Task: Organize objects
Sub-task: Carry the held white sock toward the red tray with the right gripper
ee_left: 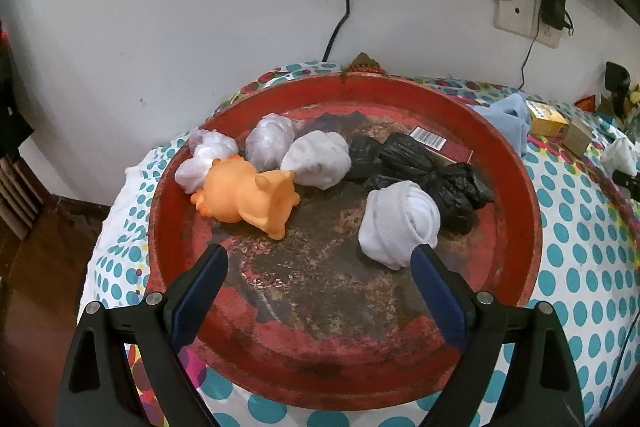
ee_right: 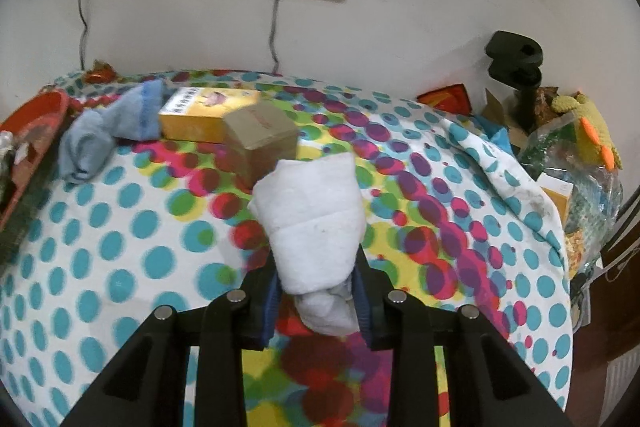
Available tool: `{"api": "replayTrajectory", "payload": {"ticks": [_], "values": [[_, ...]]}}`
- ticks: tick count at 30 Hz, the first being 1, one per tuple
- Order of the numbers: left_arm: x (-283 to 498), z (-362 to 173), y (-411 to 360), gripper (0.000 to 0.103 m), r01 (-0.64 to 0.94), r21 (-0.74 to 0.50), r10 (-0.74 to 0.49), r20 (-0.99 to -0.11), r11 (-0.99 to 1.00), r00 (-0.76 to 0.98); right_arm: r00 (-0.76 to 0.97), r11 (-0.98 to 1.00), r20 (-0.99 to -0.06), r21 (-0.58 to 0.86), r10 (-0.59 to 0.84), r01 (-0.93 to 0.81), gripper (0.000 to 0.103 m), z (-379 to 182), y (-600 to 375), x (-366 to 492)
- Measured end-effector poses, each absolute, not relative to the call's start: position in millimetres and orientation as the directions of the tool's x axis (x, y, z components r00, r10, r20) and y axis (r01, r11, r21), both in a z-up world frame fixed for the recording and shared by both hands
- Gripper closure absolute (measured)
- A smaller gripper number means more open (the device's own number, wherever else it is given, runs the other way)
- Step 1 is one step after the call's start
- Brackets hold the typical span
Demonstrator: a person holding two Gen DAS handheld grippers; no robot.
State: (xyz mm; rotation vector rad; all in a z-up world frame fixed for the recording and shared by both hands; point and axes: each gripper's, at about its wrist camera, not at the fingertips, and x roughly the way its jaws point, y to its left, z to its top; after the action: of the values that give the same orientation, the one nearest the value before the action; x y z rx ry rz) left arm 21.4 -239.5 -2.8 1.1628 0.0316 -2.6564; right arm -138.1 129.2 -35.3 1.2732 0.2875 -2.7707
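A: Item one, nearest the lens: left gripper point(ee_left: 320, 259), jaws spread wide, nothing held, poised over the near part of the red tray point(ee_left: 516, 187). What is listed inside the tray, left to right?

B: Clear plastic bundles point(ee_left: 208, 159), an orange toy point(ee_left: 244, 195) tipped on its side, a white rolled cloth point(ee_left: 318, 163), black bags point(ee_left: 420, 167), and a second white roll point(ee_left: 398, 223) just beside the right-hand finger. A red box point(ee_left: 444, 147) is partly covered at the back.

A: Item two, the right gripper?

B: Right gripper point(ee_right: 316, 303) is recorded as clamped on a white rolled sock point(ee_right: 312, 223). The lower end of the sock is pinched between the pads; its long axis runs away from the camera, in line with the fingers, and the wider end points toward the far wall. It appears to be held clear of the dotted cloth point(ee_right: 120, 247).

A: Where is the tray from there?

B: At the far left edge of the right view, past a blue sock point(ee_right: 108, 131). A yellow box point(ee_right: 208, 115) and a brown box point(ee_right: 260, 135) lie behind the held sock.

A: Judgement for the coming move?

B: A carry leftward is likely called for. The free space in the tray is judged to be at its near middle, between the left gripper's fingers.
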Motion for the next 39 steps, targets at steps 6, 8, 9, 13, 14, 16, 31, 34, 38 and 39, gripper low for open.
{"api": "replayTrajectory", "payload": {"ticks": [6,8,9,13,14,16,31,34,38,39], "values": [[22,-2,-246,0.011,0.241,0.065,-0.211,-0.726,-0.968,-0.654,-0.653,-0.97,-0.756,-0.129,-0.039,0.207,0.072,-24,101,-127],[22,-2,-248,0.011,0.246,0.061,-0.212,-0.726,-0.967,-0.654,-0.654,-0.966,-0.754,-0.121,-0.06,0.228,0.072,-20,94,-121],[23,-1,-249,0.011,0.248,0.06,-0.213,-0.725,-0.967,-0.655,-0.654,-0.963,-0.753,-0.12,-0.07,0.241,0.072,-17,90,-118],[23,-2,-251,0.011,0.259,0.067,-0.226,-0.722,-0.964,-0.654,-0.652,-0.953,-0.751,-0.108,-0.107,0.282,0.072,-10,67,-109],[23,-2,-253,0.011,0.261,0.062,-0.224,-0.723,-0.963,-0.654,-0.649,-0.951,-0.751,-0.102,-0.119,0.293,0.072,-9,62,-107],[24,-2,-256,0.011,0.268,0.048,-0.218,-0.724,-0.962,-0.654,-0.642,-0.946,-0.754,-0.089,-0.14,0.311,0.072,-5,57,-107],[26,2,-270,0.011,0.306,0.025,-0.23,-0.717,-0.952,-0.658,-0.618,-0.888,-0.743,-0.071,-0.257,0.455,0.072,19,0,-82],[27,1,-274,0.011,0.315,0.026,-0.238,-0.717,-0.949,-0.655,-0.61,-0.872,-0.742,-0.071,-0.278,0.484,0.072,22,-26,-70],[28,1,-278,0.011,0.327,0.025,-0.245,-0.716,-0.945,-0.654,-0.59,-0.85,-0.743,-0.056,-0.315,0.524,0.072,22,-47,-72],[28,1,-280,0.011,0.329,0.02,-0.243,-0.717,-0.944,-0.653,-0.587,-0.845,-0.743,-0.055,-0.322,0.532,0.072,22,-49,-72]]}}
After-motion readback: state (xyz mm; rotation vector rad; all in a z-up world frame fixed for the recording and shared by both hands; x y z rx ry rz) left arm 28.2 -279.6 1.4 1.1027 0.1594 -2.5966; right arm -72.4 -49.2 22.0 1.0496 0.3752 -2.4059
